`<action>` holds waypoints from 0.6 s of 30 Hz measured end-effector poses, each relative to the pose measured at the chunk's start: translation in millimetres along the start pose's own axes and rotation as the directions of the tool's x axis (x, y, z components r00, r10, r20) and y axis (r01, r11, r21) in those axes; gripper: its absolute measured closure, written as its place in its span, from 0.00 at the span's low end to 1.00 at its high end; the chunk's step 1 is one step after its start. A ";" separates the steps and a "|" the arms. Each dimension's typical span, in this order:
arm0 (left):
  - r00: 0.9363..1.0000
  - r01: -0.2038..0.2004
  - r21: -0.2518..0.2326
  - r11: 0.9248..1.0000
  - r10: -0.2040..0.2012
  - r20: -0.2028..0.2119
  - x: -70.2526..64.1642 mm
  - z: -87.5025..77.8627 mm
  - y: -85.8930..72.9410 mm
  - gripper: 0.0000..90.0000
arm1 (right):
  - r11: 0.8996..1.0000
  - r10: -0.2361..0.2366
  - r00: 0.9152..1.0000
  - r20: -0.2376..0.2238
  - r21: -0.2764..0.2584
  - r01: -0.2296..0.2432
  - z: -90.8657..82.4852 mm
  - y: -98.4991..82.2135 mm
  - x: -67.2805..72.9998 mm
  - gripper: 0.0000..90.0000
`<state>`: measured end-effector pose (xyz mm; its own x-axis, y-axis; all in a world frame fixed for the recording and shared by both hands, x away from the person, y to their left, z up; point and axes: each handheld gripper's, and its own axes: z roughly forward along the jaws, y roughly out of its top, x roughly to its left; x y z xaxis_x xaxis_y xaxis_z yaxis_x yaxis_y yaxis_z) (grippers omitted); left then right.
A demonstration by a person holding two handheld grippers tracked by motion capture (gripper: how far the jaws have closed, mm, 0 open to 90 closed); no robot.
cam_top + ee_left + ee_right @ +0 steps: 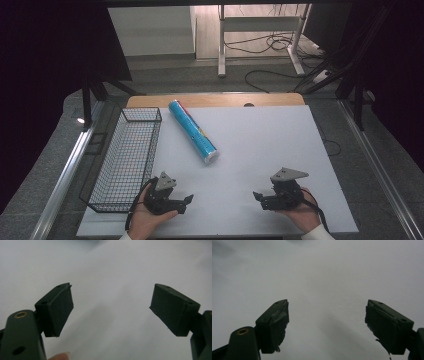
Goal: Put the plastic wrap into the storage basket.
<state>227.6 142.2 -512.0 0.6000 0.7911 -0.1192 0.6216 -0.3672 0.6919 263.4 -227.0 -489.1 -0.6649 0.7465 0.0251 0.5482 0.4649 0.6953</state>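
On the white table sheet [260, 145], towards its far left part, lies a blue tube [192, 132] on its side, slanting from a far end near the wooden table edge [215, 100] to a near end with a clear cap pointing at the sheet's middle. Just left of the tube stands a black wire basket [127, 157], long and narrow, running along the sheet's left border; the two are close but apart.

Nearer than the tube and slightly left of its near end, the left gripper [187, 200] rests low over the sheet in the person's left hand [147, 220], beside the basket's near corner. Its jaws stand well apart with nothing between them; the left gripper view shows bare white sheet in the gap.

Well to the right of the tube's near end, the right gripper [257, 196] sits in the right hand [302, 215], tips pointing leftward. Its jaws likewise gape with only plain sheet between them, and its pads [278, 322] look frayed.
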 end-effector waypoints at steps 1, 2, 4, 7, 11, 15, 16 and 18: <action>1.000 0.001 0.000 1.000 -0.001 0.002 0.2 0.0 0.0 0.20 | 1.000 -0.001 1.000 -0.002 0.003 0.001 -0.3 0.2 -0.2 0.22; 1.000 0.001 0.000 1.000 -0.001 0.002 0.3 -0.1 -0.1 0.20 | 1.000 -0.001 1.000 -0.002 0.003 0.001 -0.3 0.2 -0.2 0.22; 1.000 -0.003 0.002 1.000 0.003 0.001 0.7 -0.1 -0.2 0.20 | 1.000 0.000 1.000 -0.004 0.001 0.000 -0.5 0.4 -0.1 0.21; 1.000 -0.006 0.001 1.000 0.006 0.003 -0.2 -0.1 -0.4 0.20 | 1.000 0.005 1.000 0.002 -0.006 -0.004 -0.7 0.2 0.9 0.22; 1.000 -0.005 0.004 1.000 0.005 0.001 -1.1 0.2 -0.6 0.20 | 1.000 0.004 1.000 -0.005 -0.006 -0.004 -0.5 0.7 1.0 0.23; 1.000 -0.005 0.007 1.000 0.005 -0.003 -1.3 0.4 -0.8 0.20 | 1.000 0.004 1.000 -0.012 0.002 -0.004 -0.7 2.3 1.9 0.23; 1.000 -0.005 0.007 1.000 0.005 -0.003 -1.3 0.4 -0.8 0.20 | 1.000 0.004 1.000 -0.014 0.001 -0.004 -1.1 2.8 1.9 0.23; 1.000 -0.004 0.006 1.000 0.004 -0.002 -1.4 0.2 -0.7 0.20 | 1.000 0.003 1.000 -0.013 -0.002 -0.003 -1.2 3.1 1.9 0.23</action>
<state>226.4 141.2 -512.5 0.6018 0.7904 -0.1147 0.6218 -0.3736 0.6883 263.3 -224.7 -486.0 -0.6698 0.7416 0.0369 0.5493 0.4615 0.6966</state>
